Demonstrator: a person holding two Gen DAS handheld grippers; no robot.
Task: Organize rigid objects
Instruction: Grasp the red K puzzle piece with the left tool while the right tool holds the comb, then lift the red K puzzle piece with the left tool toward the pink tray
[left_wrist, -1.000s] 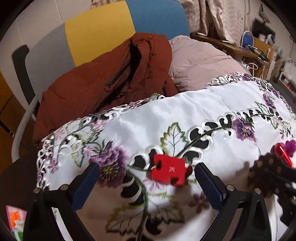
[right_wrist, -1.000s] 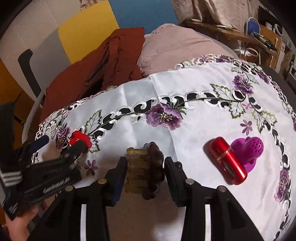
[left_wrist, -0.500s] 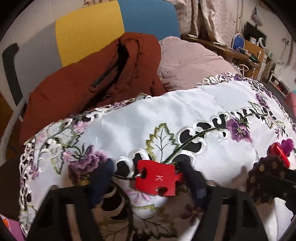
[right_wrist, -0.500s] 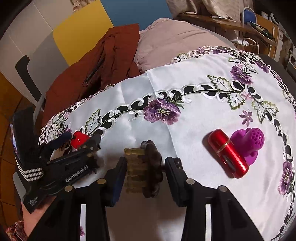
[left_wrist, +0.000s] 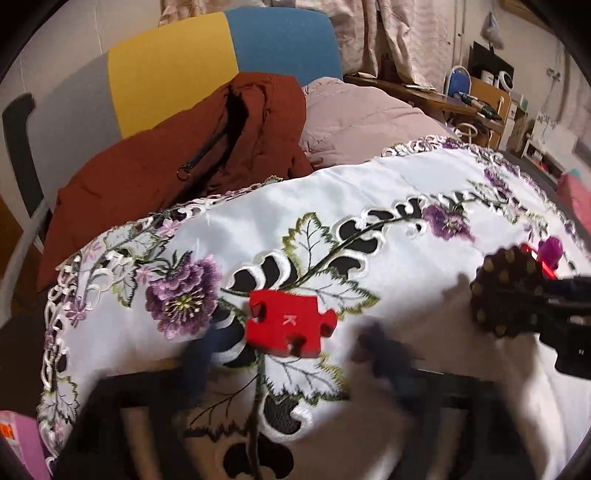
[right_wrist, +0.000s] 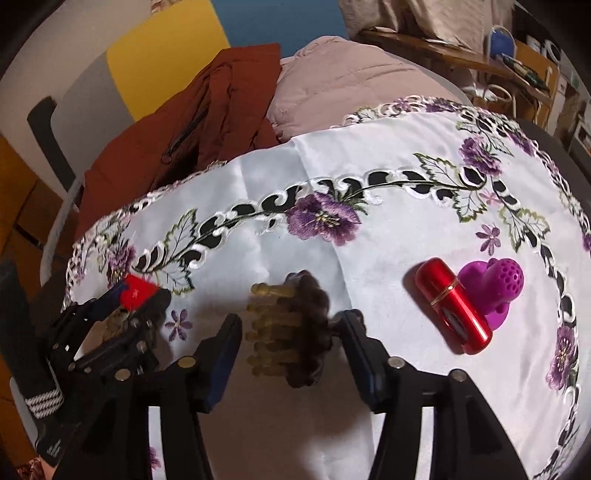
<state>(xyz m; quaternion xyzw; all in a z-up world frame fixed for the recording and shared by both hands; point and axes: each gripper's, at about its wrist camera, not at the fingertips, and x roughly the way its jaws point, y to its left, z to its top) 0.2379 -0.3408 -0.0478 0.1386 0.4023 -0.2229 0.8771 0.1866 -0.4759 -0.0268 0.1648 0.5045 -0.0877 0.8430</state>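
A red jigsaw piece (left_wrist: 290, 324) marked with a white K lies flat on the embroidered cloth (left_wrist: 388, 192) near the tabletop's left edge. The left tool (left_wrist: 291, 350), blurred, has just sprung apart, and the piece sits between its fingers untouched. Toward the middle, the right tool (right_wrist: 290, 332) has just been widening around a brown toothed hair clip (right_wrist: 291, 328), no longer squeezing it. A red cylinder (right_wrist: 452, 306) touches a purple silicone piece (right_wrist: 495, 284) further right.

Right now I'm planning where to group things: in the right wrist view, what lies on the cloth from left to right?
red puzzle piece → brown comb → red tube → purple silicone piece
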